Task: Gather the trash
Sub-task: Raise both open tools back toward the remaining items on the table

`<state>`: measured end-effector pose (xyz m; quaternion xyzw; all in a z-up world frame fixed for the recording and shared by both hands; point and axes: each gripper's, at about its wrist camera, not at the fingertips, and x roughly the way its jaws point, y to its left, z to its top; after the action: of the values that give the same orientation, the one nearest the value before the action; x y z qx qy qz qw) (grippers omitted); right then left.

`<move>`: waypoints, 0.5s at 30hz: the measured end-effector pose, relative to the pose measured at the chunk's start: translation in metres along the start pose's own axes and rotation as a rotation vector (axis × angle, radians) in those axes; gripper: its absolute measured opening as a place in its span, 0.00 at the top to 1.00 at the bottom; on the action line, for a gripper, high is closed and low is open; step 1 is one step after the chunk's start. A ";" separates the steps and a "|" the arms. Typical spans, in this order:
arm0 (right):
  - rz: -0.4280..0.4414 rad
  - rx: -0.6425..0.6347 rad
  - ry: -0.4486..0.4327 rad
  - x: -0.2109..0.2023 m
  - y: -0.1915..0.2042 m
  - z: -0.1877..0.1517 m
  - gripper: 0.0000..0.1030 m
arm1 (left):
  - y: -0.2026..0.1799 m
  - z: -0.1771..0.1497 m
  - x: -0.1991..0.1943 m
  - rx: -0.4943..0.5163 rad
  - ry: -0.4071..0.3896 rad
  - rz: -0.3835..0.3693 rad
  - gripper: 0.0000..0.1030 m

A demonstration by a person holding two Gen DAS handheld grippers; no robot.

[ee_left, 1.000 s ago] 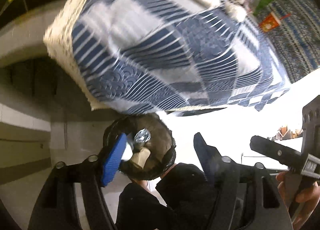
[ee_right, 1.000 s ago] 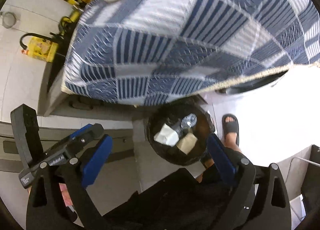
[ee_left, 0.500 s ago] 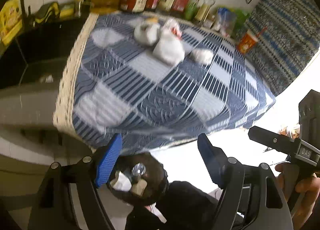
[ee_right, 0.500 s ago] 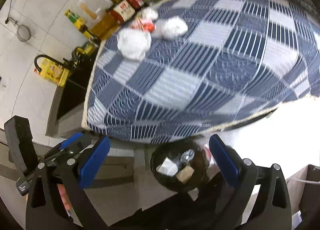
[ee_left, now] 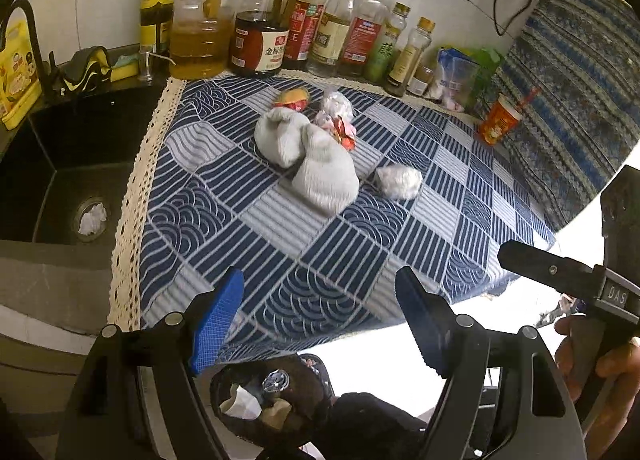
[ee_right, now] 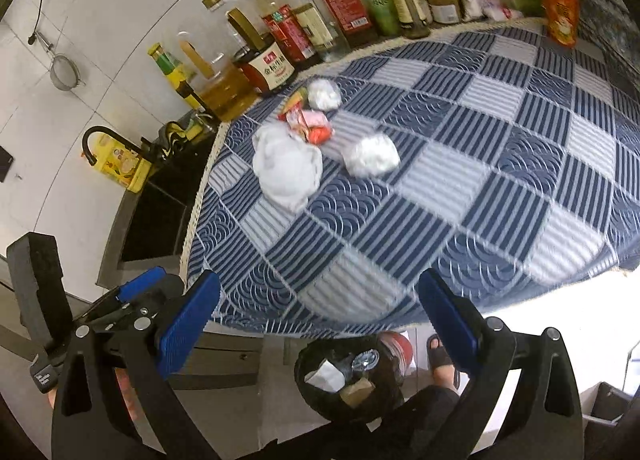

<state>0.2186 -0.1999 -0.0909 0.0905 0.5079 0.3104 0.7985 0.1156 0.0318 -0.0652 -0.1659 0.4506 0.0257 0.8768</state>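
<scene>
While both claws hung above the near edge of the counter, the left gripper (ee_left: 316, 320) stood wide with nothing between its blue pads, and the right gripper (ee_right: 320, 320) gaped just as empty. Below and behind them sat the black bin (ee_right: 344, 380), already holding a white scrap, a brown piece and something foil-bright. Ahead of both claws, well out on the checked cloth (ee_left: 328, 244), the remaining rubbish lay clustered: a large pale bundle (ee_left: 308, 163), a crumpled white wad (ee_left: 398, 181) just to its right, a red wrapper (ee_left: 342, 131), and a clear crinkled ball (ee_left: 336, 103) nearer the bottles (ee_left: 320, 35). By my reading, the step in hand was the reach for another piece. That called for carrying one claw forward and down over a single item, jaws straddling it before closing.
</scene>
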 end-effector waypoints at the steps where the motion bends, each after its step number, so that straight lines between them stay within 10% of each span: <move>1: 0.000 -0.010 0.003 0.003 -0.002 0.007 0.05 | -0.001 0.003 0.002 0.001 0.000 0.005 0.26; 15: 0.037 -0.062 0.082 0.052 -0.033 0.075 0.05 | -0.024 0.052 0.057 -0.011 0.044 0.067 0.26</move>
<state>0.3121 -0.1825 -0.1108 0.0620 0.5287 0.3442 0.7734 0.1946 0.0190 -0.0762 -0.1562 0.4747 0.0538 0.8645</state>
